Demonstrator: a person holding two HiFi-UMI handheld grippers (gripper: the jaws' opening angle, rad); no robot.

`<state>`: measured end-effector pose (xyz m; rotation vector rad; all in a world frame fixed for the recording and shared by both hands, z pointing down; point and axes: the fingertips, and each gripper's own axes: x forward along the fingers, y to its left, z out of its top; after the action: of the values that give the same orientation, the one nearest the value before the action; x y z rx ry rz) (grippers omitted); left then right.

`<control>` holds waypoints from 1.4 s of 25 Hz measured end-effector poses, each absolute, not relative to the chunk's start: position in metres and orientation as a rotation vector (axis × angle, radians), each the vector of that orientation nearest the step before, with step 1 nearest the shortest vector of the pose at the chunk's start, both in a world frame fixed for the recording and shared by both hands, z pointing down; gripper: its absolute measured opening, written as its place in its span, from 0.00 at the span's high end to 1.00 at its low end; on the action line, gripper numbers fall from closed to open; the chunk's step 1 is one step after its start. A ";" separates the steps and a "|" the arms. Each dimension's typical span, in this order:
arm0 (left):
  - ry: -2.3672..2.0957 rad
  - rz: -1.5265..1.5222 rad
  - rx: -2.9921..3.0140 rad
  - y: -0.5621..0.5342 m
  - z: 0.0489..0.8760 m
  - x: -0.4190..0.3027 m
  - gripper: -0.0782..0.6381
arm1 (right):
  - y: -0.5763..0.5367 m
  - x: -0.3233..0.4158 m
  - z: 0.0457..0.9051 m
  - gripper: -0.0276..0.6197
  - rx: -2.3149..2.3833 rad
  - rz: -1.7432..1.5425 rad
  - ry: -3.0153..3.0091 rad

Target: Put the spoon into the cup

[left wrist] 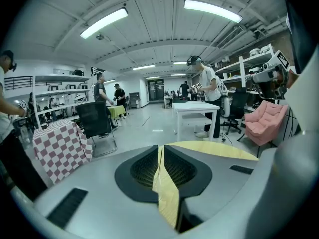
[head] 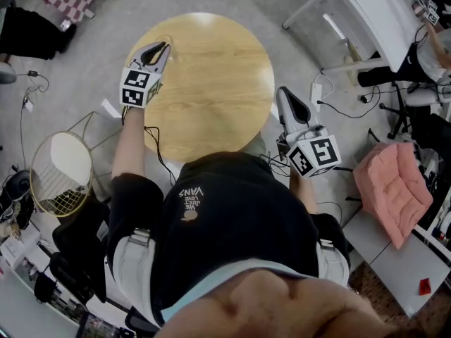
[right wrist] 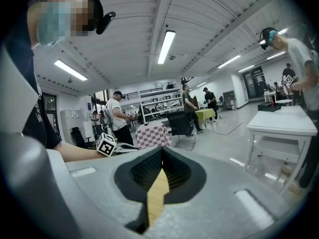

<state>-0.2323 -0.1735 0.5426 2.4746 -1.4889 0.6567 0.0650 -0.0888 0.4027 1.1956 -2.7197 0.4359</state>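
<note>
Pressed together at the tips, the jaws of the left gripper (left wrist: 159,148) pinch nothing. In its own view only a thin wedge stays open behind the meeting point, and the pale wood of the round wooden bench (left wrist: 219,149) shows through it. The right gripper (right wrist: 162,151) reads the same way in its view: the dark ribbed pads touch at the front, nothing lies between them, and a sliver of wood grain fills the gap nearer the camera.

In the head view the left gripper (head: 161,48) sits at the upper left edge of the round wooden bench (head: 211,83), pointing toward the top of the frame, with its marker cube on the near side. The right gripper (head: 285,97) hangs just off the bench's right edge, centre right in the frame, above the grey floor.

No view shows the spoon or the cup.

A round wire-frame stand (head: 62,173) stands at the left of the head view. A pink cushioned chair (head: 391,185) sits at the right, and a long white table (head: 373,13) fills the upper right corner. In the left gripper view a red-and-white checked cloth (left wrist: 62,148) drapes a table at the left, beside a black office chair (left wrist: 97,121).
</note>
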 end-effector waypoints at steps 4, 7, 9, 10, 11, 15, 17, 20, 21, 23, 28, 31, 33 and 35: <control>-1.489 0.647 2.471 -0.171 0.539 -0.229 0.82 | -0.088 0.069 0.402 0.96 1.195 0.432 -2.727; -1.496 0.646 2.463 -0.167 0.537 -0.226 0.82 | -0.088 0.072 0.401 0.96 1.184 0.431 -2.735; -1.506 0.639 2.451 -0.163 0.536 -0.226 0.82 | -0.087 0.072 0.400 0.96 1.173 0.431 -2.742; -1.511 0.633 2.444 -0.162 0.535 -0.227 0.83 | -0.087 0.072 0.399 0.96 1.166 0.430 -2.746; -1.516 0.627 2.438 -0.160 0.534 -0.227 0.83 | -0.088 0.072 0.398 0.96 1.160 0.429 -2.750; -1.536 0.599 2.408 -0.155 0.528 -0.227 0.86 | -0.089 0.076 0.396 0.96 1.138 0.426 -2.761; -1.547 0.571 2.398 -0.153 0.524 -0.227 0.88 | -0.090 0.078 0.394 0.96 1.128 0.421 -2.767; -1.571 0.542 2.389 -0.147 0.517 -0.226 0.88 | -0.090 0.081 0.392 0.96 1.106 0.418 -2.778; -1.581 0.536 2.387 -0.145 0.515 -0.224 0.88 | -0.090 0.082 0.392 0.96 1.097 0.418 -2.782; -1.601 0.527 2.384 -0.143 0.510 -0.222 0.88 | -0.091 0.083 0.391 0.96 1.077 0.418 -2.789; -1.655 0.504 2.362 -0.135 0.500 -0.220 0.88 | -0.096 0.082 0.389 0.96 1.013 0.417 -2.817; -1.687 0.490 2.347 -0.130 0.494 -0.219 0.88 | -0.099 0.082 0.386 0.96 0.982 0.407 -2.831; -1.708 0.482 2.340 -0.126 0.489 -0.218 0.88 | -0.101 0.081 0.385 0.96 0.957 0.404 -2.843; -1.729 0.472 2.331 -0.122 0.486 -0.217 0.88 | -0.103 0.079 0.385 0.96 0.928 0.400 -2.855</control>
<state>-0.2166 -0.1224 0.4857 2.3307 -1.7292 0.4721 0.0793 -0.1033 0.3852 0.9281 -2.8547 0.4003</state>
